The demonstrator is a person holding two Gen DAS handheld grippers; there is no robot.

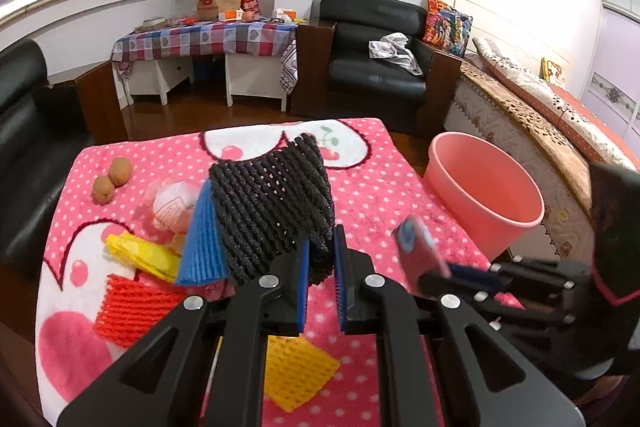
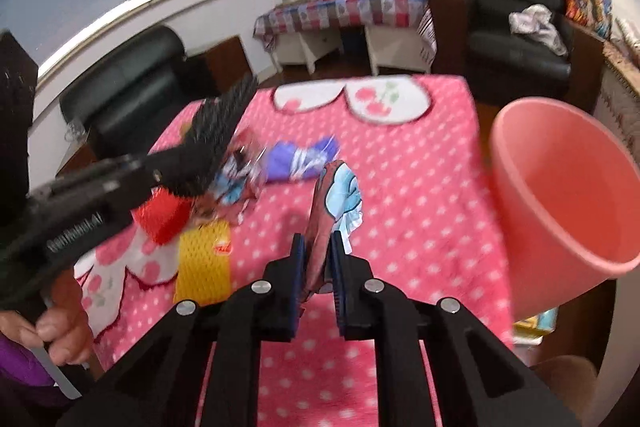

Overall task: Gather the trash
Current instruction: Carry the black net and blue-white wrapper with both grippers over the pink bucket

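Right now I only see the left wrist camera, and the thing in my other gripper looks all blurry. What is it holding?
Observer: A red wrapper with a light blue picture on it, pinched between the pads of the right gripper.
Operator: Is any more trash hiding behind my black net?
Observer: Yes. A purple wrapper lies on the pink blanket just past the net, where your camera cannot see it.

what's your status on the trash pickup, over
Left gripper shut on black foam net. Right gripper shut on snack wrapper. Pink bin open, nothing blocking.
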